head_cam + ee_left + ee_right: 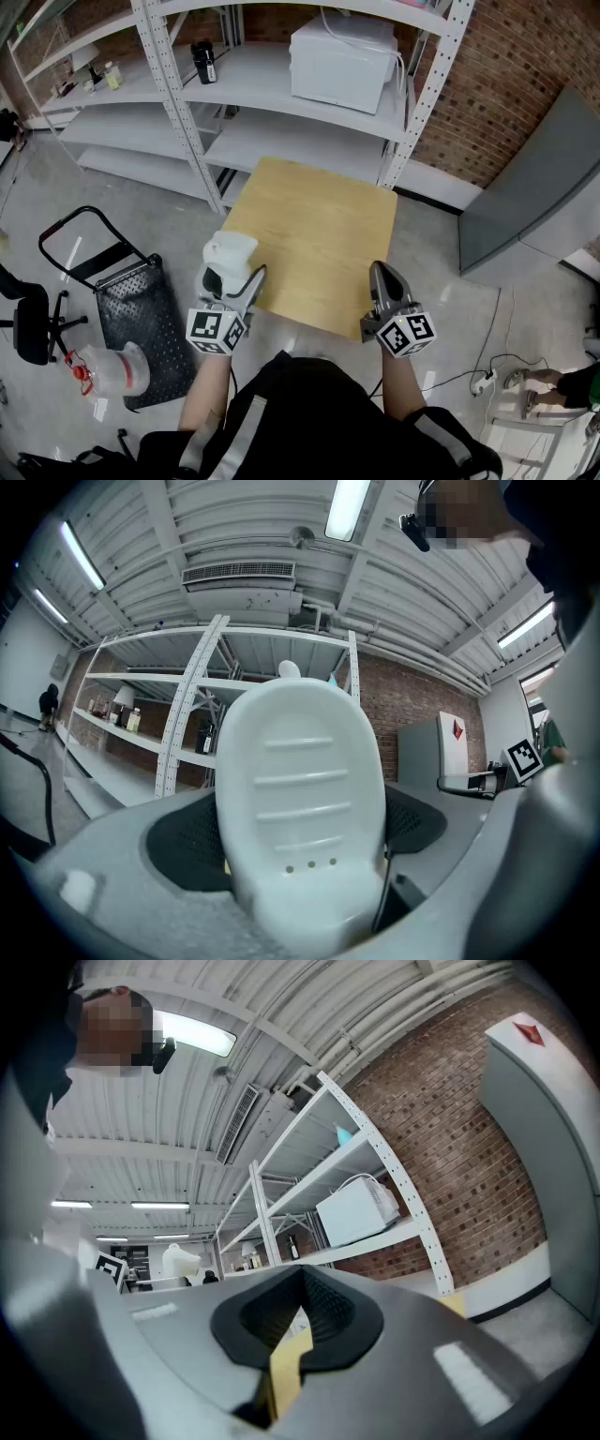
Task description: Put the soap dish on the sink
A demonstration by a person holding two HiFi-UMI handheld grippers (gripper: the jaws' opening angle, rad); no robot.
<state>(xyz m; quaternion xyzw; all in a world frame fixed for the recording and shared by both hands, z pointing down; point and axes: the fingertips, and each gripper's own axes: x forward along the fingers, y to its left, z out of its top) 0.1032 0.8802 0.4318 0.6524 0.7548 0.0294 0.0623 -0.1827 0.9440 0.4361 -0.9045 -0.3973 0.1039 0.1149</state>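
Head view: dish [231, 253] is up in the left tongs [234, 276], off the table [323, 220], at its near left corner. The right tongs [380, 274] hang over the near right edge, their jaws pressed together to a point, with nothing in them. Shelves [281, 131] with a microwave [342, 61] stand behind the table, and no sink is in sight. Left gripper view: the dish [300, 799] stands upright between the jaws, its ribbed face to the camera. The jaws are spread wide around it and pinch its lower part on both sides, so this reads as a firm hold. Behind it there are only shelves and a brick wall, again no sink. Right gripper view: the pads meet with only a thin slit between them, where a strip of table shows, and nothing is gripped. A small white shape far left beside the other marker cube is likely the dish [183, 1262], well apart from these jaws. Progress, as a judgement: the pickup is done and the dish is in hand. Still left are carrying it to the sink, wherever that is, setting it down flat and letting go. So the task is roughly at the early-middle stage, with the placing not yet started.
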